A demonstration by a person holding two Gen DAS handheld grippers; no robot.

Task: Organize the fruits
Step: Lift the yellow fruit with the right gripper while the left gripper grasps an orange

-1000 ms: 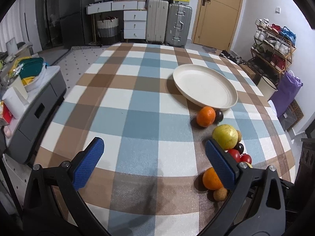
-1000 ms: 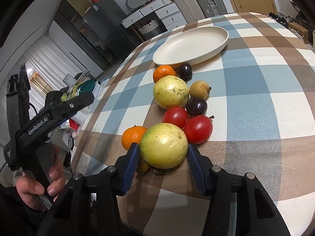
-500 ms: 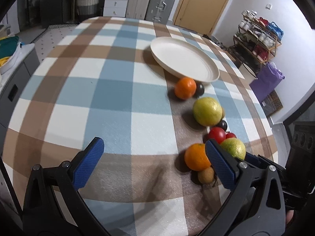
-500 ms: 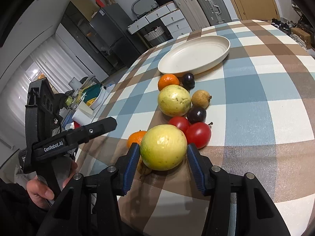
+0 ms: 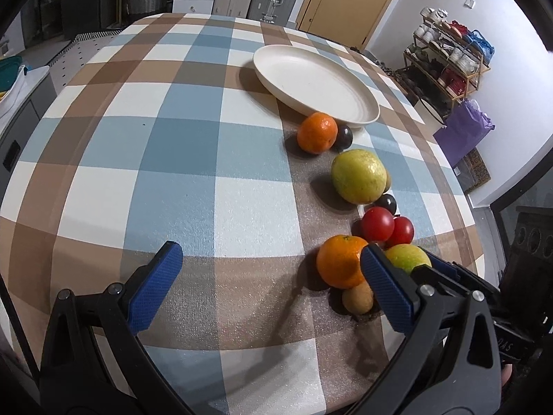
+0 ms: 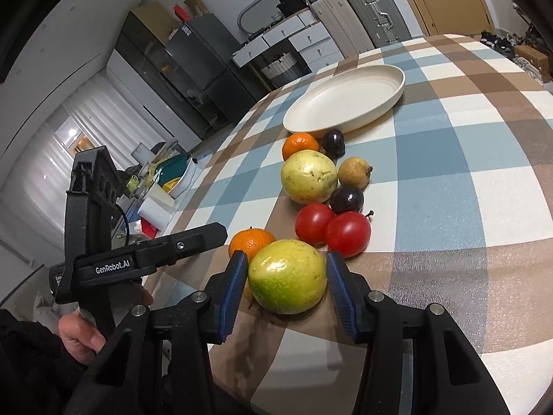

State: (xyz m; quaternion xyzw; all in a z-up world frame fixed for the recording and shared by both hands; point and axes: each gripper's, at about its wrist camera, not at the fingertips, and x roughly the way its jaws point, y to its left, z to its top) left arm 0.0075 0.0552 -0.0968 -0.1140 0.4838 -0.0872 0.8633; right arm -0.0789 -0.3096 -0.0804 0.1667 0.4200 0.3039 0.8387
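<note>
Blue-padded right gripper [image 6: 287,288] clamps yellow-green fruit [image 6: 287,280] (table-level).

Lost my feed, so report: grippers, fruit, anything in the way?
Left gripper open, empty. Right gripper just closed further, pads on green-yellow fruit. Plate bare; tomatoes lie between.

The right gripper [image 6: 287,282] jaws are closed further onto the yellow-green fruit [image 6: 287,280] (now lifted slightly), while the left gripper [image 5: 268,288] is lowered nearer the tablecloth [image 5: 179,173].
</note>
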